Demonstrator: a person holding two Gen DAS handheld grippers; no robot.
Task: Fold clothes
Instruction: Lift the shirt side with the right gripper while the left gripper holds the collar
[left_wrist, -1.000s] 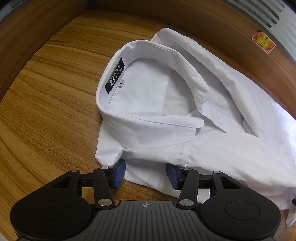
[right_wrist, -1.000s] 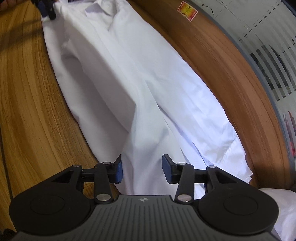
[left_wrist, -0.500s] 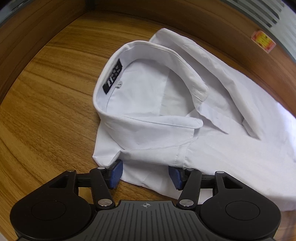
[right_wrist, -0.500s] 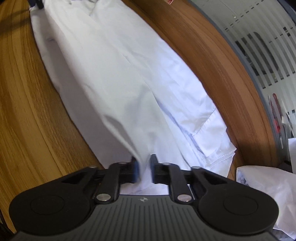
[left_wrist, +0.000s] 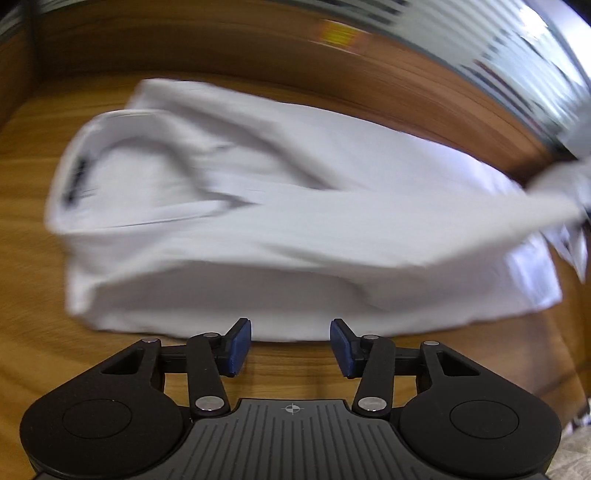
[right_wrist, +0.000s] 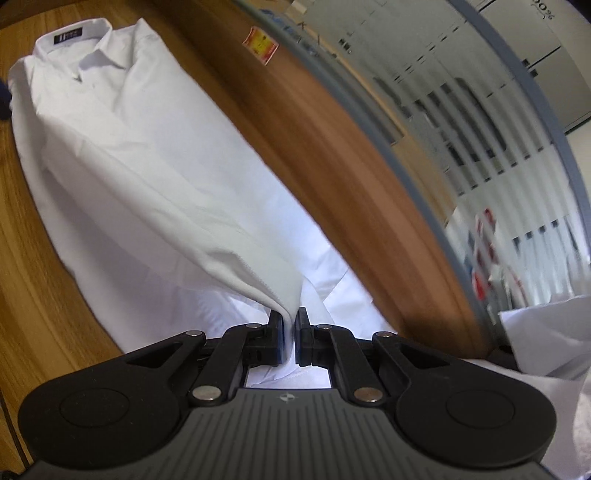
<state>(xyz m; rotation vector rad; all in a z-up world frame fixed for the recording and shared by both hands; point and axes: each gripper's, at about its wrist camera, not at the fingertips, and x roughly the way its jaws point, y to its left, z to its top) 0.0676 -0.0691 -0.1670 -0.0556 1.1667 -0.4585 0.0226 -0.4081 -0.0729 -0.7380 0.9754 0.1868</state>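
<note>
A white collared shirt (left_wrist: 258, 229) lies lengthwise on the wooden table (left_wrist: 33, 280), its collar with a dark label (right_wrist: 68, 36) at the far end in the right wrist view. My right gripper (right_wrist: 290, 328) is shut on a fold of the shirt's lower part (right_wrist: 258, 280) and holds it lifted off the table. My left gripper (left_wrist: 290, 345) is open just short of the shirt's near edge, with nothing between its blue pads (left_wrist: 238, 345). The left wrist view is motion-blurred.
A raised wooden rim (right_wrist: 303, 133) runs along the table behind the shirt, with a red and yellow sticker (right_wrist: 260, 44) on it. Frosted glass panels (right_wrist: 480, 129) stand beyond. More white cloth (right_wrist: 546, 332) lies at the right.
My right gripper closed on the shirt's lower part and lifted it. My left gripper backed off from the shirt's edge and swung sideways, still open.
</note>
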